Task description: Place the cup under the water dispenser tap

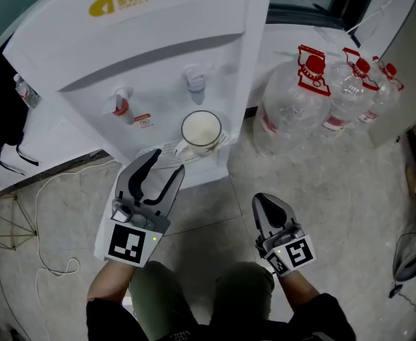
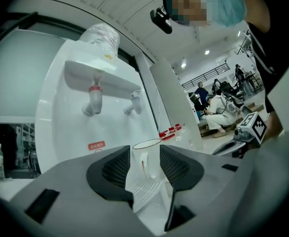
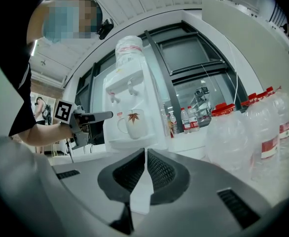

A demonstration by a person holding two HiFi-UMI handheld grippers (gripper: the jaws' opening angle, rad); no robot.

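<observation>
Nearest the person, the right hand-held gripper (image 1: 266,202) hangs over the tiled floor (image 1: 336,190) with its jaws closed together on nothing. The left hand-held gripper (image 1: 164,163) reaches further forward, jaws spread wide, its tips just beside the cup's handle and its pads pressing on nothing. The cup (image 1: 201,131), white with a red leaf print, stands upright on the drip tray (image 1: 224,139) of the water dispenser (image 1: 158,34), below the grey-blue tap (image 1: 196,82); a red tap (image 1: 122,105) sits to its left. Large water bottles (image 1: 293,105) stand beyond on the right.
</observation>
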